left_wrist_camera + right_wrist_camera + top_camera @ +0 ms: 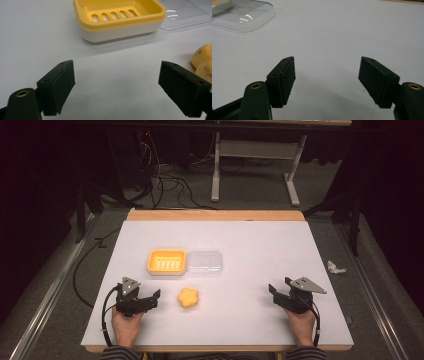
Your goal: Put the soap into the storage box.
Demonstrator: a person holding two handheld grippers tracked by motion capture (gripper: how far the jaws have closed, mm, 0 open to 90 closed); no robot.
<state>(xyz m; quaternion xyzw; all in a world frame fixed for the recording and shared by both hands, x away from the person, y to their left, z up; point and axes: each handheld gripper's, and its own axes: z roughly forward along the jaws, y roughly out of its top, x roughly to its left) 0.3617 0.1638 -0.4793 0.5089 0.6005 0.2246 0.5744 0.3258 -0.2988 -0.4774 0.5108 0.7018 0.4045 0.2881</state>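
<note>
While both hands rest at the near edge of the table (pixel 300 250), the left gripper (pixel 152 298) and the right gripper (pixel 276 292) lie low on its white top, each with jaws spread apart and nothing between them. Seen from the left gripper view, only bare table shows in the gap between the two black pads; the right gripper view gives the same — wide jaws over plain white surface.

Just beside the left gripper, toward the table's middle, lies the soap (pixel 188 297) — a small orange-yellow lump with a lobed, flower-like outline and a rounded, slightly mottled top. It sits flat on the table, apart from the jaws and not touched by them. From the left gripper view its edge peeks in beside the right-hand pad (pixel 186 88), with a few dark specks on its skin. The right gripper is well apart from it, across the table.

Farther back, beyond the soap, stands the dish (pixel 167 261): a yellow slotted tray set in a pale base. Touching its right side lies a clear lid (pixel 204 263), flat on the table, nearer the middle.
</note>
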